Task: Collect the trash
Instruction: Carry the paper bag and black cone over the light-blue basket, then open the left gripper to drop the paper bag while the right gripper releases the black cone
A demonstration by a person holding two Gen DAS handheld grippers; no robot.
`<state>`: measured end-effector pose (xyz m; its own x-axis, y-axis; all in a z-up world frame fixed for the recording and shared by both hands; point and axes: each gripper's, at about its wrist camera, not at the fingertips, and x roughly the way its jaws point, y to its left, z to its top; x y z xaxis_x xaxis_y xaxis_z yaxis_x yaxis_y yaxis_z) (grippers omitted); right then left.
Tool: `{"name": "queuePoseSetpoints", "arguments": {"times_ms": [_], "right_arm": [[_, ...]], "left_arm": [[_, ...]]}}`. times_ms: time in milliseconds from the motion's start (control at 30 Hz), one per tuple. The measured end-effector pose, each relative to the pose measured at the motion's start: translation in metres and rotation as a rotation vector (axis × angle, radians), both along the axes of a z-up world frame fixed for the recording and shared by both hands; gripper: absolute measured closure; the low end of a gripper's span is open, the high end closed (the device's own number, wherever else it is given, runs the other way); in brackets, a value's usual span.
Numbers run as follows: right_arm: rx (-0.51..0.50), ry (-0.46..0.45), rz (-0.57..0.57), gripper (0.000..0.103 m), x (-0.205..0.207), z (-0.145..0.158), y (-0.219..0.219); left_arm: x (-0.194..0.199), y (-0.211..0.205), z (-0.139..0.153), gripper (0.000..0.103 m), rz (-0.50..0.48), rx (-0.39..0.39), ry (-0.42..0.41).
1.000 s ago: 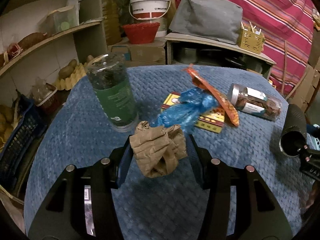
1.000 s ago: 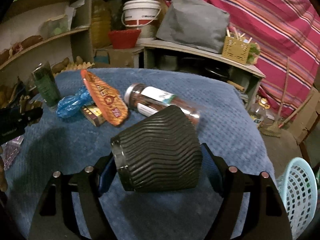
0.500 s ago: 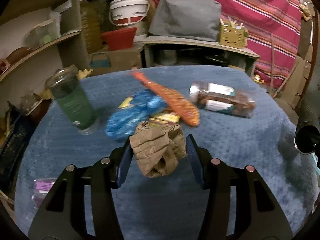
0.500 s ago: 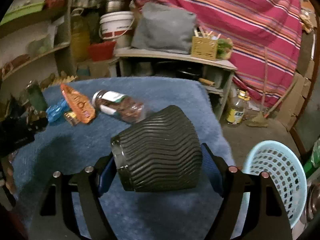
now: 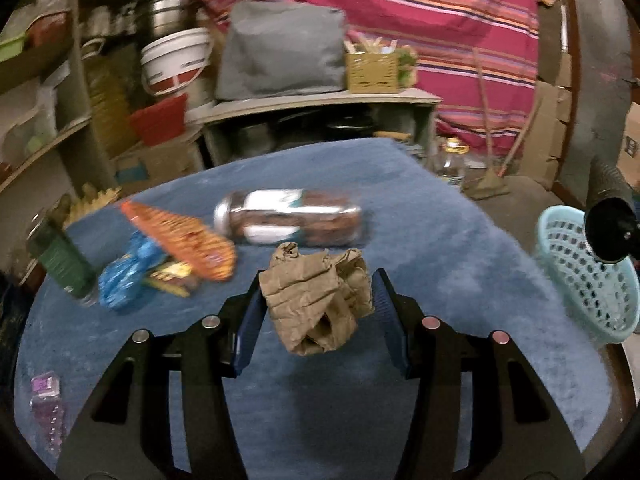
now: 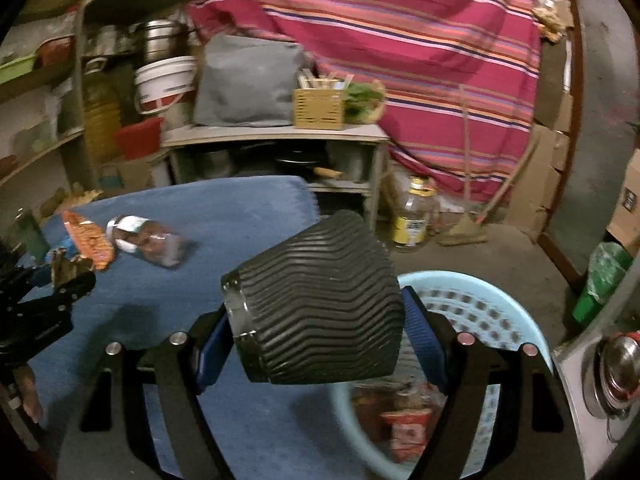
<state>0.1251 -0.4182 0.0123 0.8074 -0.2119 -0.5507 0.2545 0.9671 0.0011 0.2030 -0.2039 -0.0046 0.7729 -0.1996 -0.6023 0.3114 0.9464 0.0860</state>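
Both hands swung toward basket (image 6: 516, 304) — ribbed cup (image 6: 316, 300) between fingers (image 6: 424, 344).

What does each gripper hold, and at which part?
Left gripper: crumpled brown paper bag, by its sides. Right gripper: black ribbed cup, across its side walls.

Dim indoor light, motion blur smearing far clutter on the table (image 5: 420, 220), fisheye bending and dark corners.

Crumpled matt brown paper bag (image 5: 318, 296), ribbed matt black cup (image 6: 320, 300), perforated plastic basket (image 6: 472, 304)
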Motion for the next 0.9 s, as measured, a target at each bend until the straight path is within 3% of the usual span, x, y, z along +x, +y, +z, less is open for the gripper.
{"name": "queuePoseSetpoints", "arguments": {"times_ms": [133,367,633,900], "right_arm": [[0.025,0.008,-0.058,0.026,-0.012,-0.006,-0.040],[0.062,0.006,-0.172,0.026,-0.034,-0.014,-0.104],[0.081,0.021,-0.213,0.026,-0.049,-0.025,-0.135],[0.079,0.051,-0.277,0.026,-0.067,-0.037,-0.168]], "left_arm": [[-0.006,-0.039,0.003,0.052,-0.050,-0.054,0.013],[-0.020,-0.123,-0.004,0.052,-0.166,-0.074,0.030],[-0.031,-0.194,-0.009,0.051,-0.255,-0.070,0.039],[-0.035,-0.237,-0.022,0.050,-0.309,-0.074,0.071]]}}
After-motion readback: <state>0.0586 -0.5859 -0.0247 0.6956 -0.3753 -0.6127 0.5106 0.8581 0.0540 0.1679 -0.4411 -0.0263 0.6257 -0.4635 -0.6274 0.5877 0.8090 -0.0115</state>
